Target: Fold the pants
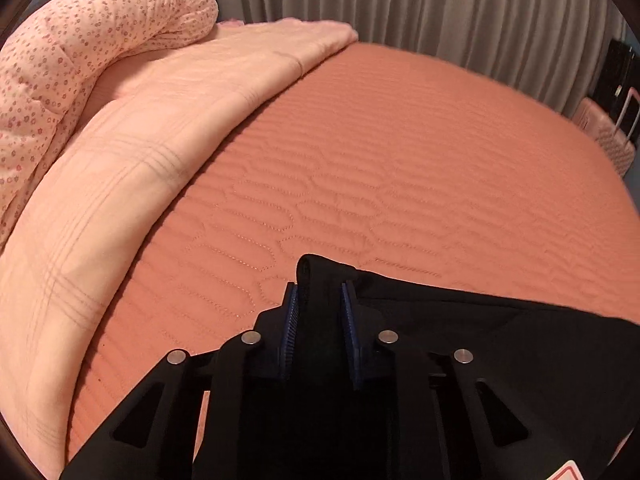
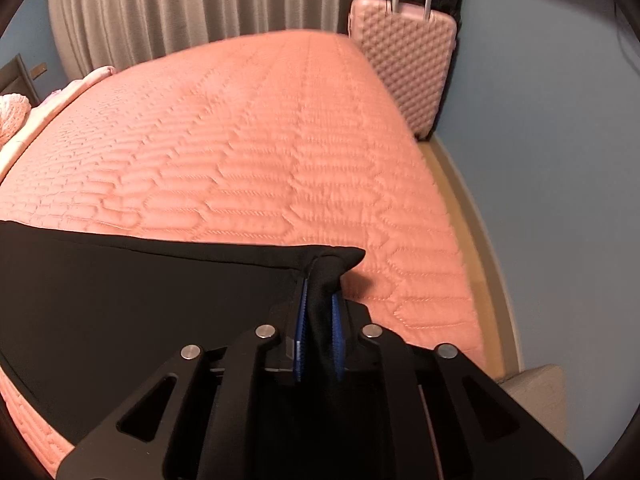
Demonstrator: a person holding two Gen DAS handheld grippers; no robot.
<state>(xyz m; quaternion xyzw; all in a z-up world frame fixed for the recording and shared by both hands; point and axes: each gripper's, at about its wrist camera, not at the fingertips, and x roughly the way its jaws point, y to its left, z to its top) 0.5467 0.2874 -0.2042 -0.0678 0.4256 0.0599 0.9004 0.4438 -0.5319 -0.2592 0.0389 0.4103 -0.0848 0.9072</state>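
Black pants (image 2: 140,300) lie spread flat on a bed's salmon quilted cover (image 2: 260,152), along its near edge, with both grippers clamped on the fabric's far corners. The left gripper (image 1: 318,292) has its blue-padded jaws drawn narrow around a bunched fold of the pants (image 1: 460,320) at the garment's left corner, the cloth rising to a small peak between the pads. The right gripper (image 2: 320,292) has its jaws nearly closed on a pinched ridge of the same fabric at the right corner, close to the bed's right edge, where a strip of wooden frame (image 2: 476,232) shows beside a blue-grey wall (image 2: 560,160). Between the two grips, the pants' far hem runs straight across the cover. Along the bed's left side, a pale pink blanket (image 1: 120,180) lies folded back, with a floral-print quilt (image 1: 80,48) heaped on top of it. Beyond the bed's far edge hang grey curtains (image 1: 440,0). A pink hard-shell suitcase (image 2: 404,60) stands at the bed's far right corner.
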